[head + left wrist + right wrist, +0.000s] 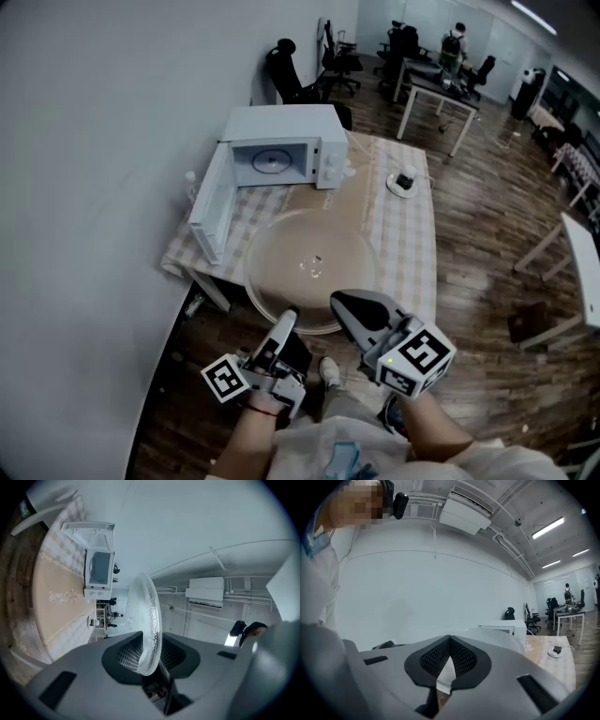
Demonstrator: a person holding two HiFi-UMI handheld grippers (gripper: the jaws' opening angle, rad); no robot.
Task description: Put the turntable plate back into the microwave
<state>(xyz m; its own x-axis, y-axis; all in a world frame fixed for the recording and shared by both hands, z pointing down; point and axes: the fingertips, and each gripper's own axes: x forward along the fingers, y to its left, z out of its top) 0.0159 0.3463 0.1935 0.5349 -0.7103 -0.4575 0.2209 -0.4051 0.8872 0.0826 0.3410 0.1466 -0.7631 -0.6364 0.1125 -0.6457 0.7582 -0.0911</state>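
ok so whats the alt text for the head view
A large clear glass turntable plate is held over a checked-cloth table, its near rim in the left tongs, the shut right tongs at the same rim. Behind it a white microwave stands with its door open.

A cursive inscription point(60, 596) runs across the tan table mat point(54, 625) at the left of the left gripper view, its letters turned sideways and too faint to read; no other wording, brand or number is legible.

Object point(405, 179) on saucer point(395, 187) too small to identify, table point(410, 246) near edge hidden behind turntable plate point(309, 251)
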